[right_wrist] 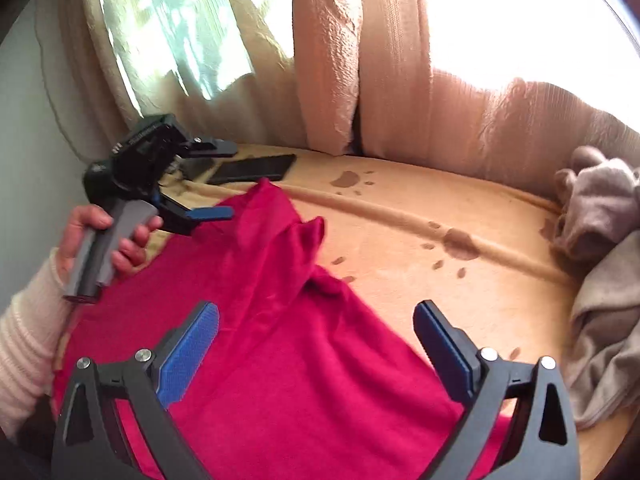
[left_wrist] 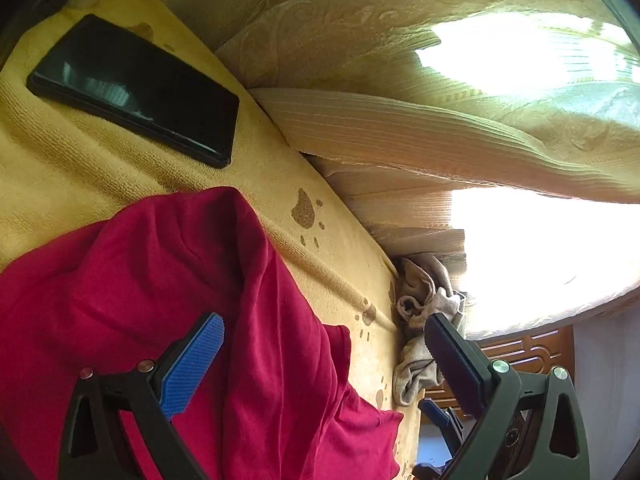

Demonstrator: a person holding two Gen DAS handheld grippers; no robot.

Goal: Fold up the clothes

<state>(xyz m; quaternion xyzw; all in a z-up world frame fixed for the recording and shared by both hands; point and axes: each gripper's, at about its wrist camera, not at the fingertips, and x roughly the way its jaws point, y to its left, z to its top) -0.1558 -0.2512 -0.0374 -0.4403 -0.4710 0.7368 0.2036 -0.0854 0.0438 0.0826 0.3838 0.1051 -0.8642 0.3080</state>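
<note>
**Two tools wide open over one red garment**

Sunlit beige curtains (right_wrist: 332, 60) hang behind a bed covered by one yellow blanket (right_wrist: 400, 216) printed with brown paw marks. On it lies a single red garment (right_wrist: 288, 320), loosely rumpled, with a raised fold running up its middle toward the curtains; it fills the near part of the blanket in both wrist views.

One black phone (left_wrist: 136, 88) lies flat on the blanket beyond the garment, close to the curtain's foot. A grey-beige heap of clothes (right_wrist: 600, 240) sits at the blanket's right edge, apart from the red one; how many pieces are in it cannot be told.

Two tools are in view. The left tool (right_wrist: 224, 180), gripped by one hand (right_wrist: 104, 240) in a pale ribbed sleeve (right_wrist: 28, 332), hovers above the garment's far left corner with its blue-padded fingers spread and nothing between them. The right tool (right_wrist: 316, 344) stands over the garment's near part, its jaws at full spread, the cloth below them but not pinched.
</note>
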